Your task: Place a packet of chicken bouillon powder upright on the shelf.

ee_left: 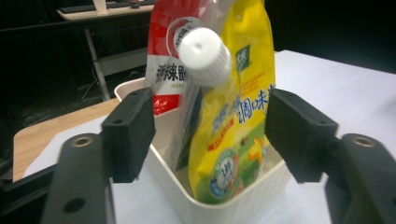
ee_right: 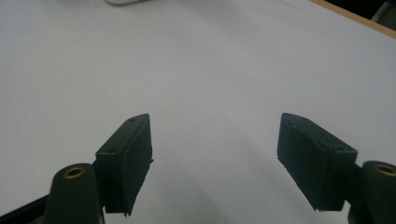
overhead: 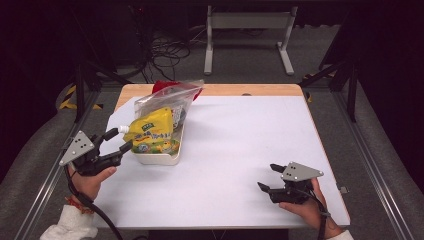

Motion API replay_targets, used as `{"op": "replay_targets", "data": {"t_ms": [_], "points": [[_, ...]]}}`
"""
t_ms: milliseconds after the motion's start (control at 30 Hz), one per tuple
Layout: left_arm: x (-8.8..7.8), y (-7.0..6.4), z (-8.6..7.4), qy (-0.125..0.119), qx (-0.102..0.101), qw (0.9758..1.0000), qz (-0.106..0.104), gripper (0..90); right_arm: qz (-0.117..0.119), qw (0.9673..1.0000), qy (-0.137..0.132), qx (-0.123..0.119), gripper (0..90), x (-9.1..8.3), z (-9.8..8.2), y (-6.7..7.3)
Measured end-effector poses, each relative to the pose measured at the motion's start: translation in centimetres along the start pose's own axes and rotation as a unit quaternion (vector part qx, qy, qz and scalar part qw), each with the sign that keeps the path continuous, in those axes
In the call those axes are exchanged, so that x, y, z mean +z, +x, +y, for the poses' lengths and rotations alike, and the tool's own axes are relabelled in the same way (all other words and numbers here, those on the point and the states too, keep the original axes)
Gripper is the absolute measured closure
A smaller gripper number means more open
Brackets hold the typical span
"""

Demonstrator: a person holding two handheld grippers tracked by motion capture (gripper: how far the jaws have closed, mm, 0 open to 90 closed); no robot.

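**Left claw wide, yellow pouch right in front**

L claw (overhead: 116,139) is wide open w/ nothing pinched. The yellow pouch (overhead: 151,131) sits just past its tips, apart from them, leaning in the white tub (overhead: 165,158). Its white cap (ee_left: 204,56) pokes toward the claw, above the gap. A red packet (ee_left: 164,51) stands behind. R claw (overhead: 267,178) is wide open too, far off over bare white table (overhead: 240,135).

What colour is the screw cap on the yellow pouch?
White; the cap on the yellow pouch shows best in the left gripper view.
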State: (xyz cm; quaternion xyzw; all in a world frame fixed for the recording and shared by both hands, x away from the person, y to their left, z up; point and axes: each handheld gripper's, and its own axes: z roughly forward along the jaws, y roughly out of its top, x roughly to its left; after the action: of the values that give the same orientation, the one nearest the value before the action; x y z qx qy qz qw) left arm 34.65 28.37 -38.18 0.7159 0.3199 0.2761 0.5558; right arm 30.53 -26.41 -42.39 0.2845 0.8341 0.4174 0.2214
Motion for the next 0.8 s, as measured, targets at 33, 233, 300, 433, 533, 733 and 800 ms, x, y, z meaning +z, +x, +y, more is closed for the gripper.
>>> {"op": "replay_targets", "data": {"t_ms": [33,233,300,433,533,733,800], "points": [[-0.1,-0.2,-0.1,0.004,0.002,1.0,0.0,30.9,-0.001,1.0,-0.001,0.0,26.1,-0.1,0.1,0.0],[-0.5,-1.4,-0.7,0.022,0.005,0.9997,0.0,23.8,-0.012,0.9999,-0.006,-0.002,24.8,-0.4,0.3,-0.4],[-0.7,-1.7,-0.9,0.02,0.004,0.9998,-0.004,22.8,-0.015,0.9998,-0.01,-0.002,24.3,-0.6,0.4,-0.5],[-0.7,-2.3,-1.7,0.003,-0.021,0.9995,-0.023,17.4,-0.021,0.9997,-0.015,-0.003,24.8,-1.0,0.4,-0.6],[0.0,-3.3,-2.2,0.028,-0.013,0.9993,-0.02,15.2,-0.026,0.9995,-0.018,-0.003,24.0,-1.3,0.4,-0.8],[0.5,-4.9,-2.8,0.044,0.007,0.9988,-0.023,14.1,-0.047,0.9987,-0.022,0.002,20.1,-1.8,0.1,-1.1],[0.7,-5.2,-3.1,0.049,0.004,0.9983,-0.031,13.8,-0.06,0.9979,-0.024,0.008,18.1,-2.2,-0.1,-1.3]]}}
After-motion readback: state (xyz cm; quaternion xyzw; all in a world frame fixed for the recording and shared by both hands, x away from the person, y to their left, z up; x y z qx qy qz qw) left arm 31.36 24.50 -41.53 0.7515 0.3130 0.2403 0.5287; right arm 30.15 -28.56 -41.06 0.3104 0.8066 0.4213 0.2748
